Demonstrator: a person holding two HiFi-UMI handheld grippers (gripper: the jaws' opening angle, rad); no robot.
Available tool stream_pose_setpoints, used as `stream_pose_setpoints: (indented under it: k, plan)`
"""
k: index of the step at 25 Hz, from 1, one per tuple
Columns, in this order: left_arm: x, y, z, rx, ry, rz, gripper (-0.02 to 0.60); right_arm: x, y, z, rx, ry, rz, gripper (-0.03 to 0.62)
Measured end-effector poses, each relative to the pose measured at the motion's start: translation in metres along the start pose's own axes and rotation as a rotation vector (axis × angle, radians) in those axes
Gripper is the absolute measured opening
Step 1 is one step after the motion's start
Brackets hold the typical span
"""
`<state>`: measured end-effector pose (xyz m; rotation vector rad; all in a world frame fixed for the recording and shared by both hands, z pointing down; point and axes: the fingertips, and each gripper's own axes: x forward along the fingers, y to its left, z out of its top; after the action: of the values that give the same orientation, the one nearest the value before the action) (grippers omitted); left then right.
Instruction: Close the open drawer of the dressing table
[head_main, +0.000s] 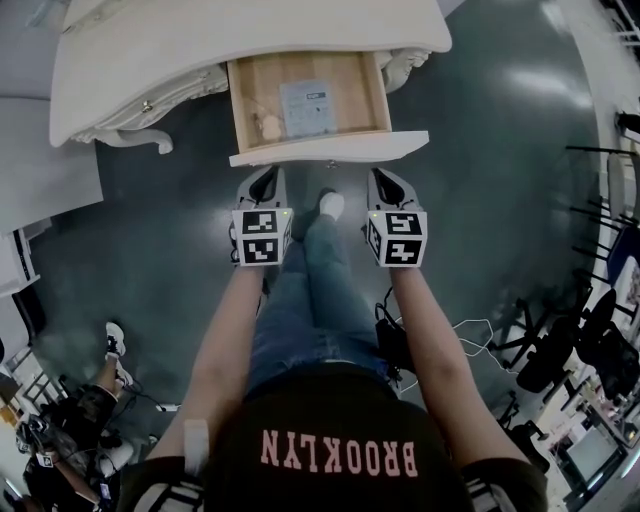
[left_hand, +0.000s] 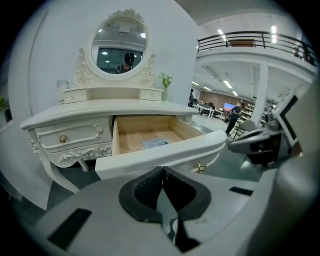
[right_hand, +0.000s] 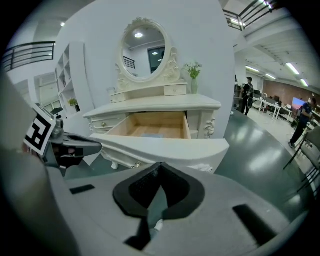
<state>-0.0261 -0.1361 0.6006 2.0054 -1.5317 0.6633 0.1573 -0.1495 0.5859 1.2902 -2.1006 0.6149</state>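
Observation:
The white dressing table (head_main: 150, 50) stands ahead with its middle drawer (head_main: 330, 147) pulled fully out. The drawer has a wooden inside and holds a small printed card (head_main: 306, 107). A brass knob (left_hand: 200, 166) hangs under its white front panel (left_hand: 165, 152). My left gripper (head_main: 268, 183) and right gripper (head_main: 385, 183) hover just short of that front panel, one toward each end, both shut with nothing held. In the left gripper view the gripper's tip (left_hand: 162, 172) sits right below the panel; in the right gripper view the tip (right_hand: 159, 167) points at the panel (right_hand: 165, 146).
The table carries an oval mirror (left_hand: 121, 42) and a small plant (right_hand: 192, 70). A closed side drawer (left_hand: 70, 136) is left of the open one. The person's legs and shoe (head_main: 330, 207) stand between the grippers. Cables lie on the dark floor (head_main: 470, 330); chairs (head_main: 560, 350) stand at right.

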Motion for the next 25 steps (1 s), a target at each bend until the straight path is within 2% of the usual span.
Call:
stream_pose_setpoints:
  k: [9, 25]
  plan:
    - [0.008, 0.004, -0.004, -0.045, 0.023, 0.037, 0.005, 0.013, -0.016, -0.007, 0.041, 0.032, -0.014, -0.005]
    - [0.02, 0.013, 0.009, -0.055, 0.033, 0.075, 0.005, 0.036, -0.022, 0.003, 0.033, 0.067, 0.029, -0.003]
